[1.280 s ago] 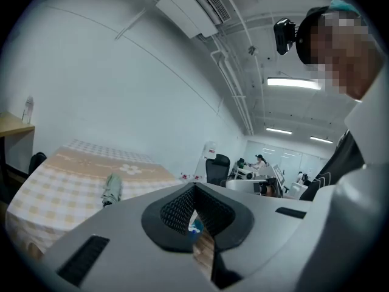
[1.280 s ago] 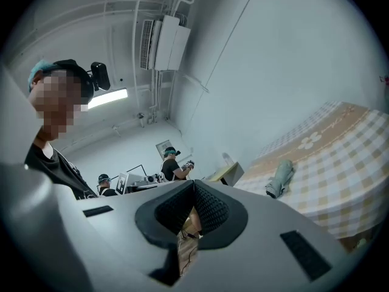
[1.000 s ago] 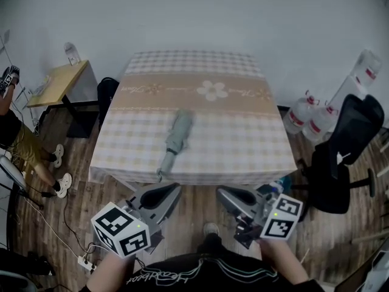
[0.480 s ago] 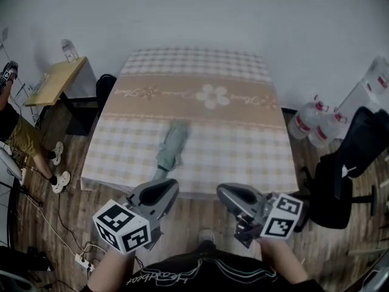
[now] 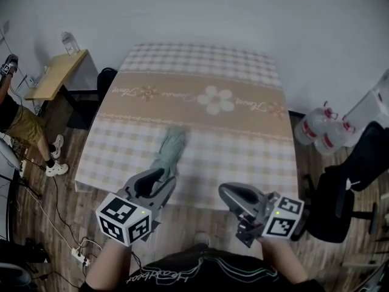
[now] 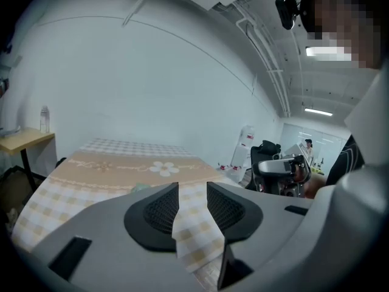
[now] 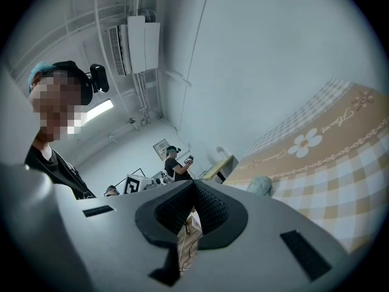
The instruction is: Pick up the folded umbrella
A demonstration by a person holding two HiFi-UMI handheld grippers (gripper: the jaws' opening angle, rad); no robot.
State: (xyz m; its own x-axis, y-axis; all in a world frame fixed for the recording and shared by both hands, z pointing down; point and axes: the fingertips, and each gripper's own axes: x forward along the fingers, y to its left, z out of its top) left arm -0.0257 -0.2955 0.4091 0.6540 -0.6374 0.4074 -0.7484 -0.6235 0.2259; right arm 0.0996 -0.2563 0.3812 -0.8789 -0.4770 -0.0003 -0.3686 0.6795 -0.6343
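Note:
The folded grey-green umbrella (image 5: 168, 154) lies on the checked tablecloth (image 5: 243, 145), near the table's front edge and left of centre. My left gripper (image 5: 149, 186) hovers at that front edge just short of the umbrella's handle end. Its jaws have just been opening and stand open with nothing between them. In the left gripper view the gripper (image 6: 192, 194) shows a clear gap, and a bit of the umbrella (image 6: 141, 187) peeks over its left jaw. My right gripper (image 5: 236, 194) hangs off the table's front, right of centre, shut and empty (image 7: 193, 190). The umbrella (image 7: 261, 184) lies ahead to its right.
A small wooden side table (image 5: 58, 72) stands at the left with a seated person (image 5: 18, 126) beside it. A black office chair (image 5: 346, 187) and large water bottles (image 5: 325, 132) stand at the right. A power strip with cable (image 5: 79, 257) lies on the floor at lower left.
Both grippers have moved forward to the table's front edge. The left gripper's jaws, shut before, now stand apart, and it has come close to the umbrella's near end.

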